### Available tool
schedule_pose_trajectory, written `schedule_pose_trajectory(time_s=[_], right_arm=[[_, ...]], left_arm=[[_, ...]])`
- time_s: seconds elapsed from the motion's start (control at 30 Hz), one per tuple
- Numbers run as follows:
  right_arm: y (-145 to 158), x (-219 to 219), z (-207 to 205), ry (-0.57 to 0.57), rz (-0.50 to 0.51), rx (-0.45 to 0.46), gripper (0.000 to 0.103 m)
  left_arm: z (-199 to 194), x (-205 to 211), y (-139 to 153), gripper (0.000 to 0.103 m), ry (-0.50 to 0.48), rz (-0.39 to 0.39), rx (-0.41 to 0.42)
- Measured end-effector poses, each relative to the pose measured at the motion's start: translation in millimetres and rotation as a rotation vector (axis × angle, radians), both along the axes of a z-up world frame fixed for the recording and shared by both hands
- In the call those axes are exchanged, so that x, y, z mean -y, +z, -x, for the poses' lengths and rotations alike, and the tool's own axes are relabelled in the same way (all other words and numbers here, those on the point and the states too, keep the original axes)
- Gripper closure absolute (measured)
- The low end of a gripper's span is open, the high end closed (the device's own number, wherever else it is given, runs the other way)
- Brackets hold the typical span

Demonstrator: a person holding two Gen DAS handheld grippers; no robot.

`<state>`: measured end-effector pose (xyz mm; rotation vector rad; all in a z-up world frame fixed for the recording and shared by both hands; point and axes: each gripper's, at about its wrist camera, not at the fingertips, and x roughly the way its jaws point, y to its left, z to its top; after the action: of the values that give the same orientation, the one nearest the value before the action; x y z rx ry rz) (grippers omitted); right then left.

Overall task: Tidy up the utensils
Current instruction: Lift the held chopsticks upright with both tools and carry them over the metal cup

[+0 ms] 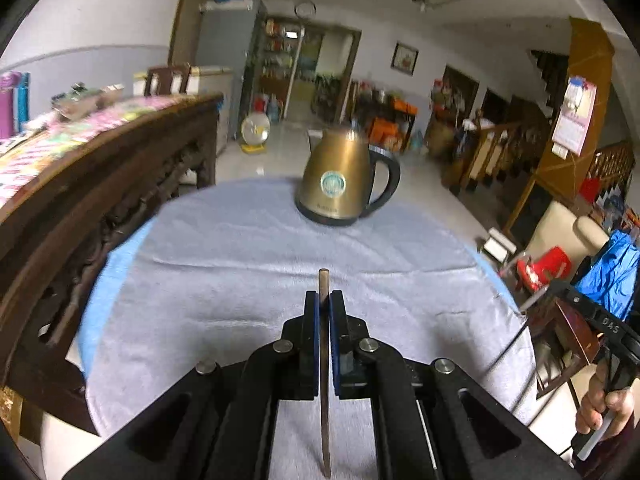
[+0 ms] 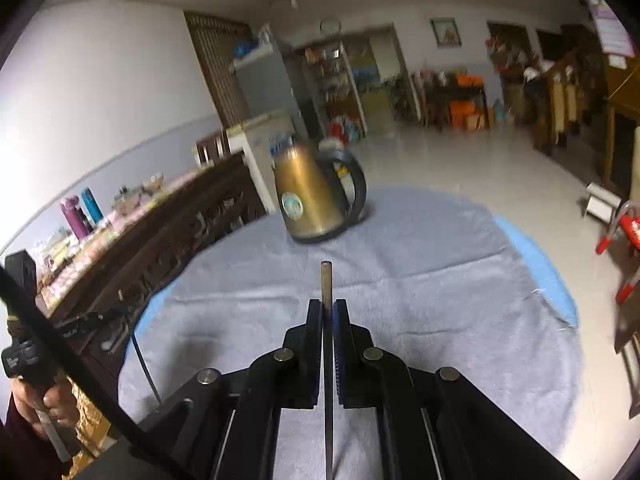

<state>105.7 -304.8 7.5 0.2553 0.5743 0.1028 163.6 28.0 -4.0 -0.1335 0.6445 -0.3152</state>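
My left gripper (image 1: 324,298) is shut on a thin brown chopstick (image 1: 323,280) that sticks out a little past the fingertips and runs back under the camera. My right gripper (image 2: 327,306) is shut on a second thin chopstick (image 2: 326,276) in the same way. Both are held above a round table covered with a grey towel (image 1: 248,264), which also shows in the right wrist view (image 2: 420,280). A gold kettle with a black handle (image 1: 340,178) stands at the far edge of the table, seen also in the right wrist view (image 2: 312,196).
A dark carved wooden cabinet (image 1: 100,200) stands close along the table's left side, with bottles and clutter on top. A red stool (image 1: 540,268) and chairs stand off the table's right side. The other hand-held gripper (image 1: 600,332) shows at the right edge.
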Motion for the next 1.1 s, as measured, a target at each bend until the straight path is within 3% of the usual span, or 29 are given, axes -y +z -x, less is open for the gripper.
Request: schedule_pose_trajectory(time_s=[0.23, 0.4, 0.67, 1.1], right_arm=[[34.9, -7.2, 65.5, -0.061, -0.012, 0.137, 0.097], [54.7, -9.1, 86.5, -0.062, -0.005, 0.173, 0.097], [87.0, -32.1, 115.8, -0.012, 0.091, 0.174, 0.098], [132.3, -76.6, 158.0, 0.072, 0.142, 0.260, 0.098]], left_arm=[[47.2, -11.2, 21.0, 0.098, 0.030, 0.022, 0.079], [74.5, -17.4, 44.5, 0.098, 0.024, 0.010, 0.131], [111.6, -21.3, 77.6, 0.098, -0.034, -0.009, 0.169], [157.5, -5.1, 126.0, 0.098, -0.139, 0.073, 0.245]])
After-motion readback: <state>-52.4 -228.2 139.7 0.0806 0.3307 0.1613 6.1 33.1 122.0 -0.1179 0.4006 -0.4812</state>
